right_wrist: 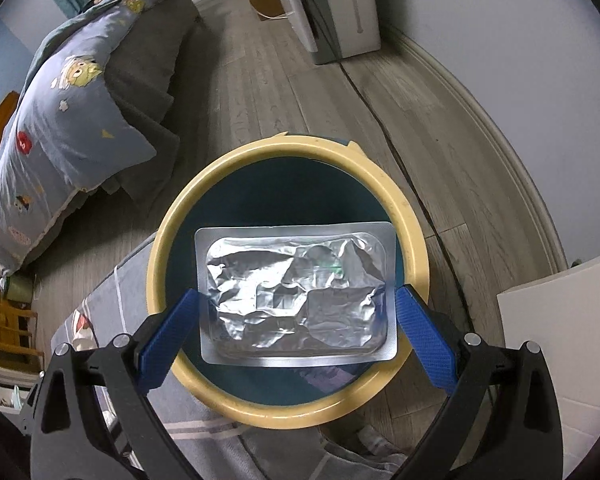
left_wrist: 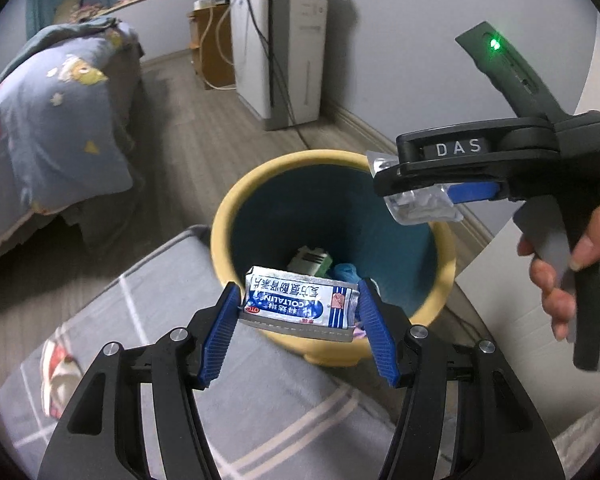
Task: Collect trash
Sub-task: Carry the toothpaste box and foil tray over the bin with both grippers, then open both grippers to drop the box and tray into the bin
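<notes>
Trash held over yellow-rimmed bin [right_wrist: 416,240]: left gripper [left_wrist: 298,312] fingers pinch light, crinkly medicine sachet [left_wrist: 300,300] edgewise; right gripper [right_wrist: 296,320] fingers clamp thin, slippery foil blister pack [right_wrist: 296,292] by its side edges.

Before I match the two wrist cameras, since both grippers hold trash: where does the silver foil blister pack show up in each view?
Left wrist view: the foil blister pack sits right of centre, edge-on, clamped in the right gripper above the bin's far rim.
Right wrist view: it fills the centre, foil side facing the camera, between the blue fingers.
Shared landmark: the yellow-rimmed bin below it.
</notes>
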